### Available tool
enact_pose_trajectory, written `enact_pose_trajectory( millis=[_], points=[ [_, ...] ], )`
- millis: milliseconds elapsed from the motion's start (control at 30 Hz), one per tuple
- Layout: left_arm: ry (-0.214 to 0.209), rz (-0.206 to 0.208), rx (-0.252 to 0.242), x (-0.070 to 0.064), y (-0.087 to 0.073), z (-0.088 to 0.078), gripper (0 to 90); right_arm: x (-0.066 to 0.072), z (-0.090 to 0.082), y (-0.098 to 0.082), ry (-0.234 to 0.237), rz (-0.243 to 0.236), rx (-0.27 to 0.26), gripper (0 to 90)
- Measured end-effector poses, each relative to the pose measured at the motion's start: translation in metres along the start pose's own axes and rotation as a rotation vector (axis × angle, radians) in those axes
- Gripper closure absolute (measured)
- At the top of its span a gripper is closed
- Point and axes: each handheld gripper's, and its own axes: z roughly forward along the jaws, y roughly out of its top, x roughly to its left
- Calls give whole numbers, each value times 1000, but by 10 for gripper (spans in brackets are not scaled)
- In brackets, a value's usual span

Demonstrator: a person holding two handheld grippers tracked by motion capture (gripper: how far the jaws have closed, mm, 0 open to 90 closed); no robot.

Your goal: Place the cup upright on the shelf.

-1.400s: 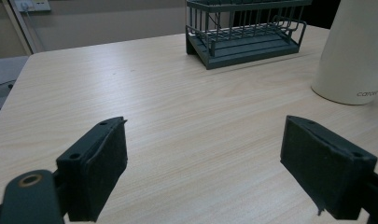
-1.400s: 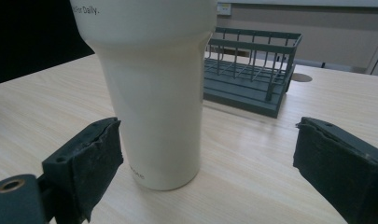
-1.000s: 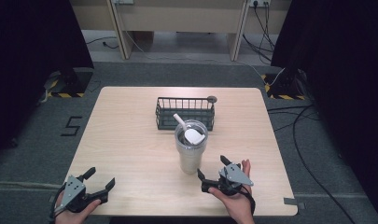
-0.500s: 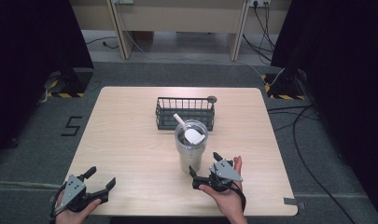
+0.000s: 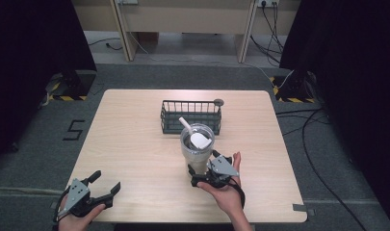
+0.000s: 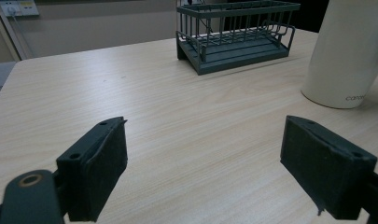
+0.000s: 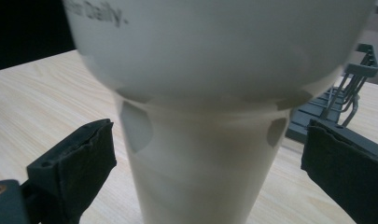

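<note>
A tall cream tumbler with a lid and a white straw stands upright near the table's front middle. In the right gripper view the tumbler rises between the two black jaws, with gaps on both sides. My right gripper is open around the tumbler's base, held in an upturned hand. My left gripper is open at the front left corner with nothing between its pads. From there the tumbler stands far to the right.
A dark wire basket stands behind the tumbler, mid-table, and appears in the left gripper view as the basket at the back. A small round dark disc lies by its far right corner. Bare wooden tabletop spreads to the left.
My right gripper has slid left and forward until its jaws straddle the tumbler's base. The left gripper has barely shifted.
</note>
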Motion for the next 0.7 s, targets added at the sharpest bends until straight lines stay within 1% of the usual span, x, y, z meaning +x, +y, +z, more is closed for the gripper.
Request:
enact_pose_trajectory(
  millis=[133,167,200,267,400,433,700],
  points=[
    [0,0,-3,0,0,-1,140,-2,7,-1,4,-7,0,48],
    [1,-1,-3,0,0,-1,140,-1,10,-1,7,8,-18,52],
    [1,-1,-3,0,0,-1,140,-1,10,-1,7,8,-18,52],
    [1,-1,-6,0,0,-1,140,1,14,0,2,-10,-24,78],
    [-3,0,-4,0,0,-1,140,0,18,1,8,-27,-29,73],
    [-4,0,-3,0,0,-1,140,0,20,1,14,-24,-34,71],
    [-2,0,4,1,-1,-1,141,3,28,-4,0,-26,-69,65]
  ],
)
